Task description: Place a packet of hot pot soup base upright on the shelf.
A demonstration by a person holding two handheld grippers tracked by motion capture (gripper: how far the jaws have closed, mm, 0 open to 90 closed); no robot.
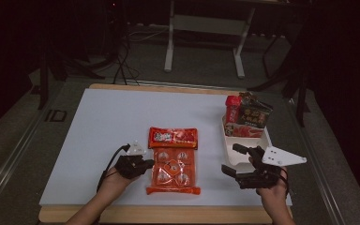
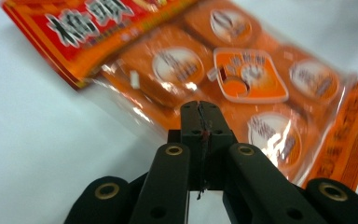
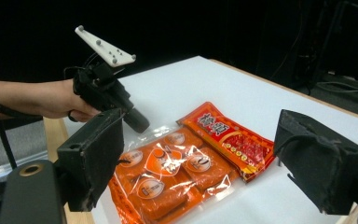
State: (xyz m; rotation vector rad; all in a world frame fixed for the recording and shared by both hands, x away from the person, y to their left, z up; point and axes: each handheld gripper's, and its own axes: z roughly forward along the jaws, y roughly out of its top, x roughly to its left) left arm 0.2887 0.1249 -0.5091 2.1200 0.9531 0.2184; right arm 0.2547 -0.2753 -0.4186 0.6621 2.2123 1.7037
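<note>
While parked at the left edge of the orange snack pack (image 1: 173, 171) with the left gripper (image 1: 145, 165), looks to be at the pick-up step: reaching for the pack's clear film border, not yet lifting. Fingers (image 2: 191, 121) clenched tip to tip, right over that border in the left gripper view. Cannot tell whether any film is nipped between them. Right gripper (image 1: 229, 159) hanging near the white tray (image 1: 232, 157), fingers released and wide apart, grasping nothing.

Orange snack pack lying flat on the tabletop (image 1: 108, 122), near the front edge and between the two grippers. Just beyond it, touching or nearly so, a red packet (image 1: 173, 137), also flat.

Next move, as a judgement: needs a firm pinch on the film border, then a lift and a carry rightward toward the tray, presumably the sorting place. Slippery film, so a shallow bite risks a slip; better to close well onto the border.

Count: two grippers; two flat packs on the tabletop, one orange and one red; one tray; at least two pouches standing at its far end, a red pouch (image 1: 233, 112) and a dark pouch (image 1: 255, 115). Several round wrapped pieces inside the orange pack, exact number unclear.
</note>
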